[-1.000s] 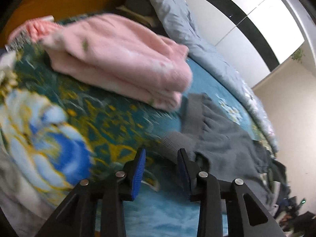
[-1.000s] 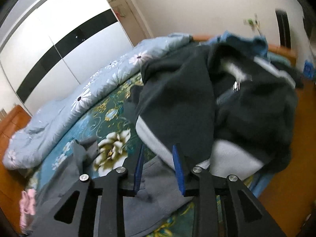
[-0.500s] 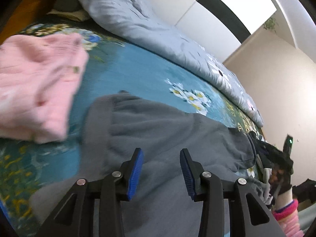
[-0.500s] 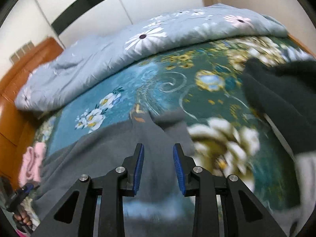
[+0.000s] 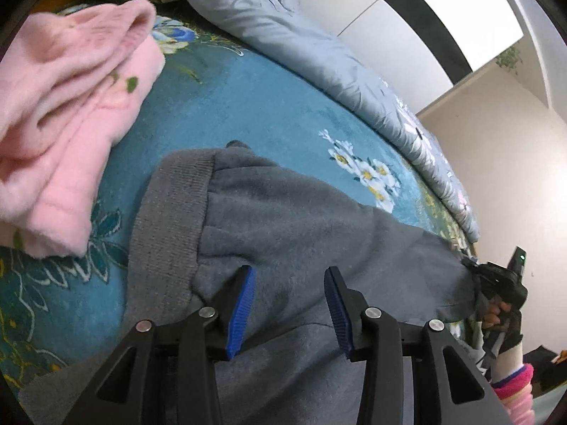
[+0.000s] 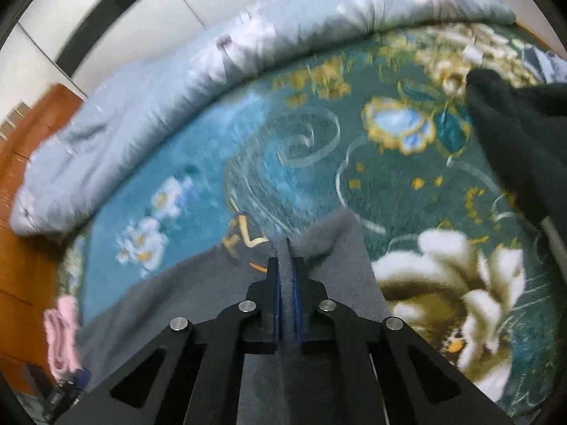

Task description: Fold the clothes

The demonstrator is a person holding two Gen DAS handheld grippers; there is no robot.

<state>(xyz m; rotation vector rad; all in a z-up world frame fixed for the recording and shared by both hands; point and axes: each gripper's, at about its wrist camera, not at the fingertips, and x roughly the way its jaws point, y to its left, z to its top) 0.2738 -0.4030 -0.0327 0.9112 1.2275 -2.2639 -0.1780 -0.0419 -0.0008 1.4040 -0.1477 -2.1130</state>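
One grey garment (image 5: 290,219) (ribbed waistband leftward) stretches toward right gripper (image 6: 287,248).

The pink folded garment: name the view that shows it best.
Left wrist view: the pink folded garment fills the upper left, sharp, its layers visible on the blanket. The right wrist view shows only a small blurred pink patch at the far left edge.
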